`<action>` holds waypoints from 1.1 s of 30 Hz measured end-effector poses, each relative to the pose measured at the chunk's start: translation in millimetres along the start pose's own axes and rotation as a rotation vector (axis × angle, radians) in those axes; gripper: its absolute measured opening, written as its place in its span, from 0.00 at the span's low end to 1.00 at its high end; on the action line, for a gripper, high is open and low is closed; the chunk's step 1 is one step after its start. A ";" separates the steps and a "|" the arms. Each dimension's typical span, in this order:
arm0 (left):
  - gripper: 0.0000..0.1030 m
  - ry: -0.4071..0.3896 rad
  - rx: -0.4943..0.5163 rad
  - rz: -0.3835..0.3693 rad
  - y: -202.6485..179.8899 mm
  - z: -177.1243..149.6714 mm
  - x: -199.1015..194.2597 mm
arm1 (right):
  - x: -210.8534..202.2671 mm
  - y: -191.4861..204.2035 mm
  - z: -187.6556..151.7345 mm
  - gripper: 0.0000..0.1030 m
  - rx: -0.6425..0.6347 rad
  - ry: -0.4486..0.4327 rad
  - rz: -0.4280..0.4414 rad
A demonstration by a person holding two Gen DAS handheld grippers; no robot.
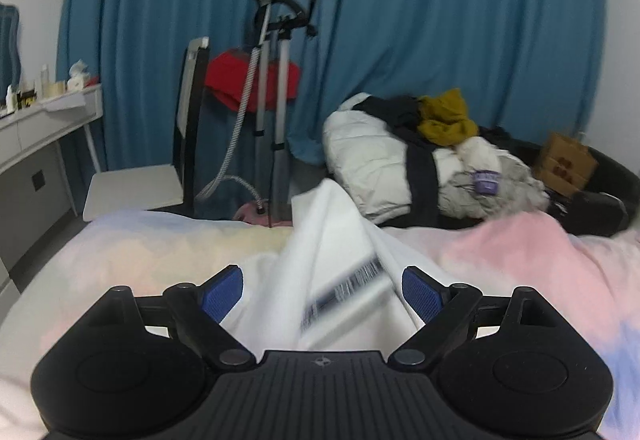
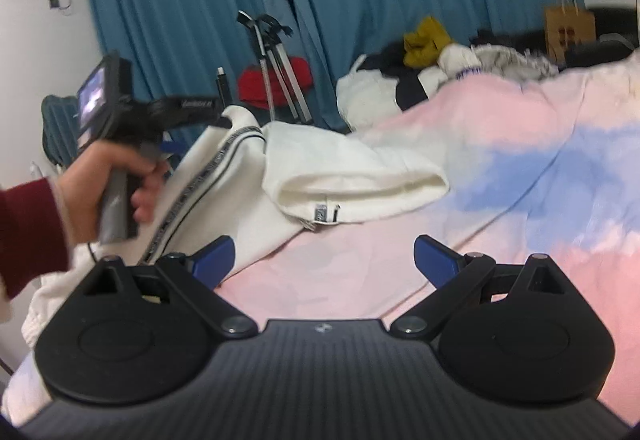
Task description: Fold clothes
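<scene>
A white garment (image 1: 340, 272) with a dark patterned stripe rises blurred from the pastel bedspread (image 1: 520, 252). My left gripper (image 1: 322, 292) is open, and the cloth lies between its blue pads (image 1: 222, 292). In the right wrist view the same garment (image 2: 320, 168) lies at the left, one part folded over with a small label at its edge. My right gripper (image 2: 324, 258) is open over bare pink bedspread (image 2: 500, 144), its left pad next to the cloth's edge. A hand (image 2: 108, 176) in a dark red sleeve holds the left gripper's body (image 2: 132, 108), whose fingers are hidden by cloth.
A pile of clothes (image 1: 420, 152) lies at the bed's far end beside a brown paper bag (image 1: 564, 164). Beyond the bed stand a chair (image 1: 160, 176), a garment steamer (image 1: 272, 100) and a desk (image 1: 40, 120), all before blue curtains (image 1: 440, 20).
</scene>
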State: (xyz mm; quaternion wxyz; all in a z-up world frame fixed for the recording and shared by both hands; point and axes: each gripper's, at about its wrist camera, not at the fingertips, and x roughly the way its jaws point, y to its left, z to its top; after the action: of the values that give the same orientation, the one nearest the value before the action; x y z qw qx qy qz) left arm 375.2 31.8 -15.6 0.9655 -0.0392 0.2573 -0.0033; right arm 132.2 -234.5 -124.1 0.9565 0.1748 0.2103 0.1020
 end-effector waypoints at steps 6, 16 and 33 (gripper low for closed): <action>0.77 0.032 -0.135 -0.019 -0.3 35.0 68.3 | 22.7 -18.0 -5.8 0.95 0.055 0.030 0.001; 0.07 0.034 0.064 -0.012 -42.5 34.3 45.9 | 28.2 -18.8 -7.7 0.95 0.043 0.014 0.020; 0.06 -0.073 0.483 -0.419 -114.7 -107.5 -220.8 | -31.5 -38.0 13.4 0.95 0.157 -0.129 -0.022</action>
State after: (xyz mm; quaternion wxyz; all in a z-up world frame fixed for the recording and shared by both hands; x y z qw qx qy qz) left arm 131.8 -84.6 10.0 0.9339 0.1388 0.2005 -0.2613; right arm 114.6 -281.8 -115.5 0.9524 0.2531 0.1576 0.0633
